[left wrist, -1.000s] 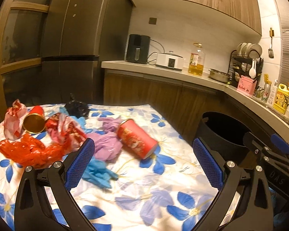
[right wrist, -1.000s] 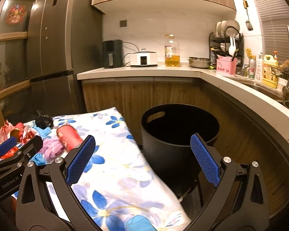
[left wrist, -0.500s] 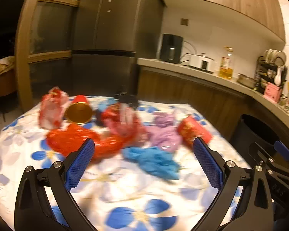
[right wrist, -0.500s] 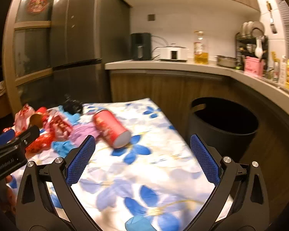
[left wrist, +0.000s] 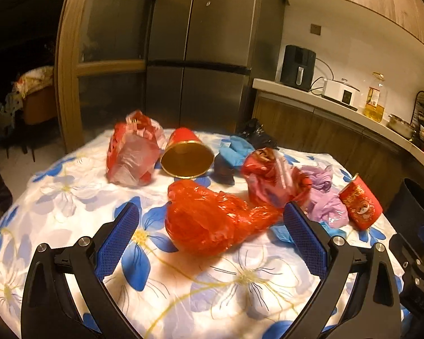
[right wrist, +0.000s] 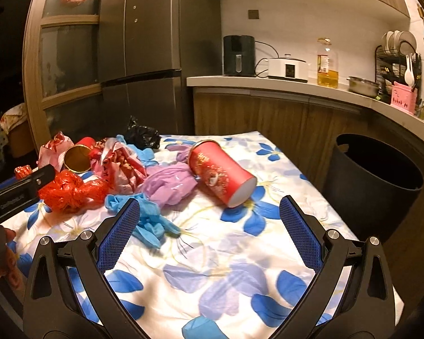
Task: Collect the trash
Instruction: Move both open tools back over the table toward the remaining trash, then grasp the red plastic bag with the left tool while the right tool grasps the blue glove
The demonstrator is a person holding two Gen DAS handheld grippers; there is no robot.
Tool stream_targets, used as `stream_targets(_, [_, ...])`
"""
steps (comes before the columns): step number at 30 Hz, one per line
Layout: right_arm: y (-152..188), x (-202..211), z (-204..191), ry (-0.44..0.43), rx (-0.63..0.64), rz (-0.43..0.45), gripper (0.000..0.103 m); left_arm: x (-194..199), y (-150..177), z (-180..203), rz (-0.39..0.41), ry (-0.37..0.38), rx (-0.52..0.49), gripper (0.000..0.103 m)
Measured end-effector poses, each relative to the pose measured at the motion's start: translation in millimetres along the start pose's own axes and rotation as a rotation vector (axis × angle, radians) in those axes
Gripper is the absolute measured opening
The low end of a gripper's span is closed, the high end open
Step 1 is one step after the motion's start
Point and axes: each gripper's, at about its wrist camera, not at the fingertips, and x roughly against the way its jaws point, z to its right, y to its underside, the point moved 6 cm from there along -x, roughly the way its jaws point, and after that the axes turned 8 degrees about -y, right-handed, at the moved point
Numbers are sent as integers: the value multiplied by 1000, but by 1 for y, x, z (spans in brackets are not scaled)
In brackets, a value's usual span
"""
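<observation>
Both cameras have swung left over the last second, away from the black bin (right wrist: pixel 373 180) and onto the litter spread over the flowered desk (left wrist: pixel 240 276); the left gripper (left wrist: pixel 212 240) now faces the crumpled red plastic bag (left wrist: pixel 212 220), which lies framed between its spread, empty jaws, where a moment ago that view took in the red can (left wrist: pixel 360 206) and the bin's rim; the right gripper (right wrist: pixel 209 231) has likewise turned from looking into the bin to looking across the desk, its jaws wide apart and holding nothing, with the blue glove (right wrist: pixel 149 220) just beyond its left finger and the can lying on its side a little farther off; the purple bag (right wrist: pixel 169 183) sits between the two. Nothing appears to have been picked up yet; all the trash is on the desk and the bin stands on the floor off its right edge. This reads as the approach to a first grasp, the left gripper most likely aiming for the red bag.
</observation>
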Motion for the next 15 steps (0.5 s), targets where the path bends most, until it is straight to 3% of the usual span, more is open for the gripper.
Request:
stream_targets(8, [-3, -15, -11, -25, 3, -9, 97, -25, -1, -20, -86, -1, 29, 97])
stream_targets(12, [0, -24, -17, -41, 1, -25, 97, -35, 7, -18, -144, 26, 38, 90])
stream_targets(14, [2, -26, -20, -49, 7, -30, 97, -35, 10, -16, -150, 47, 39, 75])
stream_targets(15, [3, -28, -21, -51, 11, -33, 97, -34, 11, -14, -160, 56, 33, 61])
